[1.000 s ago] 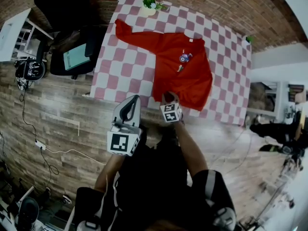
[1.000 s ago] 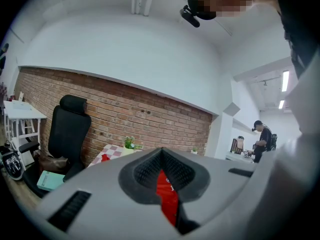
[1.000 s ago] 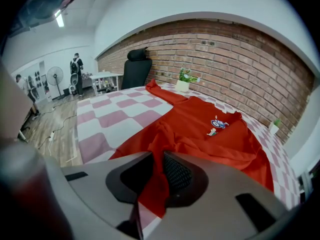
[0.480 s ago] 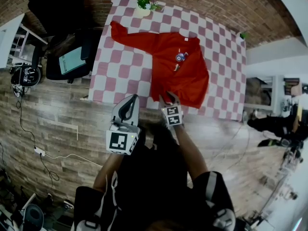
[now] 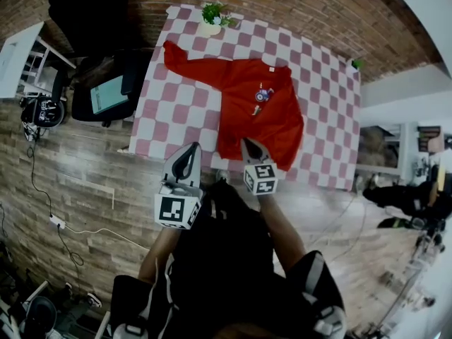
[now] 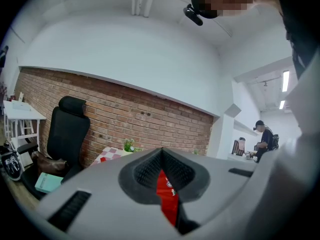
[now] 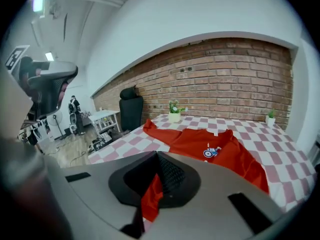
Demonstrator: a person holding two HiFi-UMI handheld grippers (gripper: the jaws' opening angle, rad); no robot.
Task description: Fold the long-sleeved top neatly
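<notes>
Top (image 5: 258, 111) is lying spread on the table (image 5: 176, 111). Right gripper (image 5: 252, 147) is tilting down, jaws just now clamping onto the near hem. Left gripper (image 5: 189, 157) is hovering level beside it, pinched together on nothing.

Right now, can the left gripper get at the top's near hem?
Probably yes: left gripper hangs beside the hem of the red top, bare tablecloth between; its jaws are shut, so open first.
</notes>
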